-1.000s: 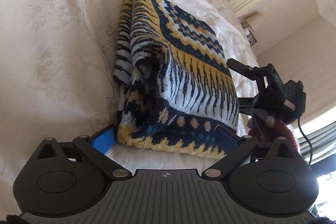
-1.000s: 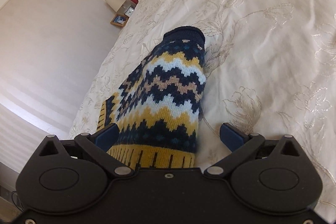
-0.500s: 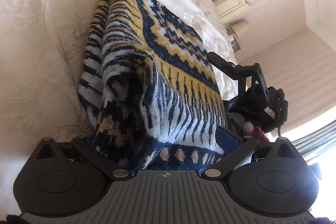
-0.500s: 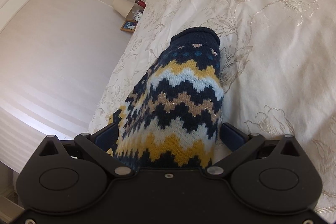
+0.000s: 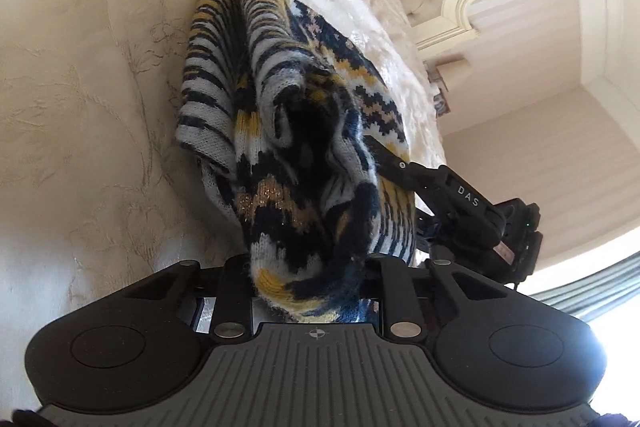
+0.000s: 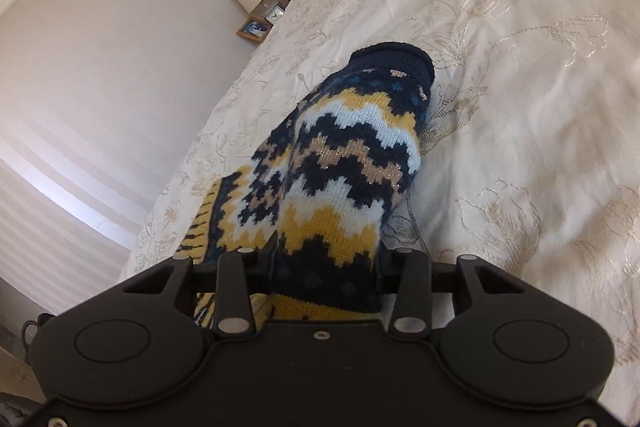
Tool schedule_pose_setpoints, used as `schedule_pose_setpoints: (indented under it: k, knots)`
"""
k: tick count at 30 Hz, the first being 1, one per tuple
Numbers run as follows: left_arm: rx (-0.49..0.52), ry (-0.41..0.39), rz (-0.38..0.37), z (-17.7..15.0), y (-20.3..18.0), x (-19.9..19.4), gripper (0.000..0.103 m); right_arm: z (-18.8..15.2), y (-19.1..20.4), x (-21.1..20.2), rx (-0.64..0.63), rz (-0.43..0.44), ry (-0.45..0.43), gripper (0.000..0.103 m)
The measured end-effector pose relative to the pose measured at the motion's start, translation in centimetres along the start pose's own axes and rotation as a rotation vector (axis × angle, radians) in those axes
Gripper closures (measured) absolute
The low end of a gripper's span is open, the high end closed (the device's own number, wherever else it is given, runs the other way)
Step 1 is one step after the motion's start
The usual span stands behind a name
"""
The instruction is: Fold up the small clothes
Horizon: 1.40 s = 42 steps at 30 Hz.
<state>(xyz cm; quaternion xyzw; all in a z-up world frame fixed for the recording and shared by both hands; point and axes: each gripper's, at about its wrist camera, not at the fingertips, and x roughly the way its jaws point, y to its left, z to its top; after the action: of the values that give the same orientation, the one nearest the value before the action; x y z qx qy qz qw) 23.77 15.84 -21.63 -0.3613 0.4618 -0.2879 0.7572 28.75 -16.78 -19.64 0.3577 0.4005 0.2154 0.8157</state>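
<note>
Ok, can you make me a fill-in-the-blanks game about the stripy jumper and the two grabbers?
1. The knitted jumper lies on a cream ____.
2. The left gripper is ____ on the jumper.
3. The right gripper is shut on the ____.
4. In the right wrist view, the jumper's far cuff is plain dark ____.

Missing words: bedspread; shut; jumper; blue
</note>
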Motion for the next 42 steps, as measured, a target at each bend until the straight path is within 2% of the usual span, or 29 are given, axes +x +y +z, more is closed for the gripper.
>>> schedule_pose_setpoints:
  k: [6,10,15,17,21,23,27,32,37,39,41,42]
  knots:
    - [0.012,0.028,-0.042,-3.6,-3.3,-3.5,0.079,-1.9,2.5,-4.1,0.006,-0.024,0.041,0.054]
    - [0.021,0.074,-0.061,-8.0,-5.6,-5.8,0.079,-4.9,3.8,-8.1,0.001,-0.05,0.087,0.053]
    - [-0.005,0.129,-0.063,-13.9,-6.5,-7.7,0.079,-9.4,4.9,-12.5,-0.007,-0.094,0.128,0.052]
    - [-0.005,0.142,-0.036,-15.9,-6.2,-7.9,0.077,-11.0,5.2,-13.5,-0.029,-0.125,0.132,0.049]
    - [0.05,0.128,0.096,-19.5,-4.8,-8.4,0.075,-14.1,4.6,-14.2,-0.058,-0.221,0.131,0.041]
    - [0.036,0.104,0.108,-20.6,-3.5,-9.2,0.071,-15.4,3.9,-15.1,-0.053,-0.233,0.12,0.035]
    - [0.051,0.039,0.158,-21.9,-2.7,-12.0,0.069,-17.1,3.5,-17.4,-0.014,-0.218,0.062,0.031]
    - [0.27,-0.091,0.225,-23.0,-7.5,-15.2,0.069,-18.1,5.5,-20.2,-0.095,-0.231,-0.06,0.03]
    - [0.466,-0.225,0.211,-22.7,-12.8,-16.6,0.068,-19.3,7.9,-21.8,-0.207,-0.241,-0.189,0.03]
    - [0.515,-0.25,0.192,-22.5,-14.2,-15.4,0.061,-20.2,9.0,-21.8,-0.285,-0.246,-0.203,0.041]
    - [0.512,-0.259,0.181,-22.6,-14.6,-12.7,0.059,-21.1,9.9,-21.4,-0.361,-0.26,-0.202,0.061]
    - [0.509,-0.26,0.171,-22.0,-14.2,-11.7,0.059,-21.4,10.2,-21.0,-0.393,-0.264,-0.194,0.063]
